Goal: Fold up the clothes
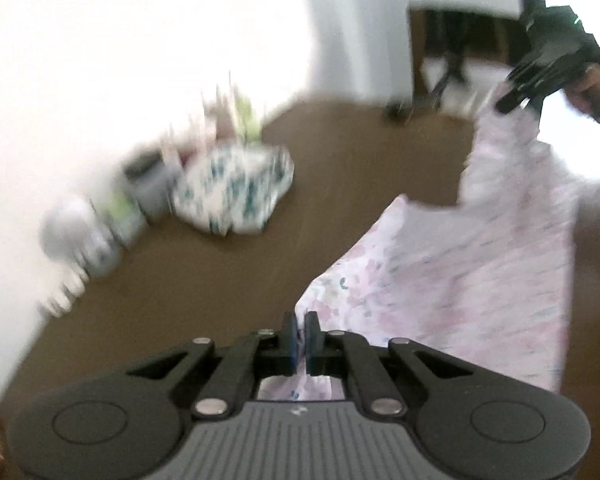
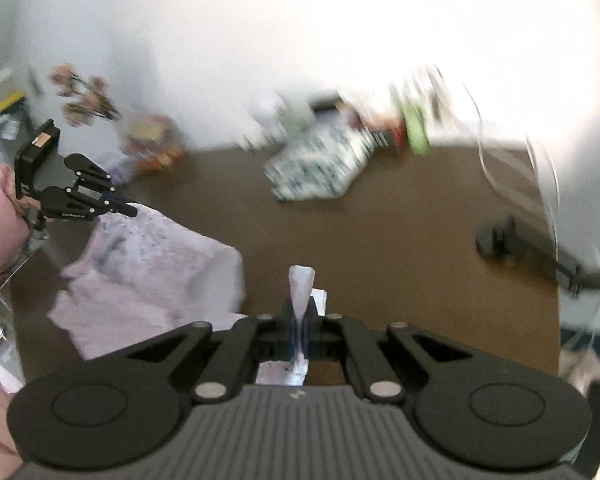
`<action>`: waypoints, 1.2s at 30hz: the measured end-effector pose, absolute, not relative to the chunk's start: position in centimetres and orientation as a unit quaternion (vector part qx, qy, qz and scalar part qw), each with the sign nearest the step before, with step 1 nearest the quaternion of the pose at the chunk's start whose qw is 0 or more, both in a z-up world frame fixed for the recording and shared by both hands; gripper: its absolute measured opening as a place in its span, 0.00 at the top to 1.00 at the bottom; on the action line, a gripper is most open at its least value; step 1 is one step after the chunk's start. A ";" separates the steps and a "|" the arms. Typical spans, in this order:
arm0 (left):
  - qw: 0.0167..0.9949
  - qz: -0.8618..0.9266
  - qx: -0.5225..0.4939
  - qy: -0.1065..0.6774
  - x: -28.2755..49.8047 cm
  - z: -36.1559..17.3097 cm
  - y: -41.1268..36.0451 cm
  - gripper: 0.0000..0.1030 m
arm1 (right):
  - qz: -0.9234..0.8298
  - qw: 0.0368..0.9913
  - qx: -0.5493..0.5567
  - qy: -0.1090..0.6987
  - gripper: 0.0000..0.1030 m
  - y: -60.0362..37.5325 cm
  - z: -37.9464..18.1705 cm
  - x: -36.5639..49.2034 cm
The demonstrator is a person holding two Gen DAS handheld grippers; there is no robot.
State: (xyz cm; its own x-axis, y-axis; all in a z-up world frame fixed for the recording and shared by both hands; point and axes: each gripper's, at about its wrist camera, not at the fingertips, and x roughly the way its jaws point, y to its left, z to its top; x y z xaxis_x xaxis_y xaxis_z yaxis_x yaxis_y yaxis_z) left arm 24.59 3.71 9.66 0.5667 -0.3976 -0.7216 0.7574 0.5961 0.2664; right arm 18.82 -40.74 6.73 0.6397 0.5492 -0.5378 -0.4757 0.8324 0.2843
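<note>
Left wrist: left gripper (image 1: 300, 334), right gripper (image 1: 512, 100) pinch pink garment (image 1: 460, 272).

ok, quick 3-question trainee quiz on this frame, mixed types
1. True or false: both grippers are shut on the pink garment.
2. What lies folded further back on the brown table? A) towel B) patterned cloth C) jeans
3. Fill in: the right gripper pinches a ___ of fabric.

Key: 1 true: the left gripper pinches it too. 2 B, the patterned cloth. 3 corner.
</note>
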 end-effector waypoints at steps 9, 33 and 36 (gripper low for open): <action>0.828 -0.366 0.277 0.321 9.0 4.7 5.4 0.98 | 0.347 0.878 -0.120 0.307 0.97 -36.4 5.7 8.1; 0.883 -0.340 0.168 0.275 9.3 7.6 4.0 0.45 | 0.281 0.927 0.040 0.247 0.14 -38.0 6.0 7.3; 0.873 -0.344 0.169 0.303 11.1 6.8 0.7 0.55 | 0.280 0.912 0.056 0.295 0.18 -36.0 5.0 11.9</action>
State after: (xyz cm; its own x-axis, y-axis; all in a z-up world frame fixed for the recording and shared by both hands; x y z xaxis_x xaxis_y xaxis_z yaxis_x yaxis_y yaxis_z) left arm 11.10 0.74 6.78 0.5806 -0.4975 -0.6445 0.7018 0.7071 0.0864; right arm 11.87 -35.95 5.04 0.6695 0.5434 -0.5065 -0.4778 0.8371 0.2665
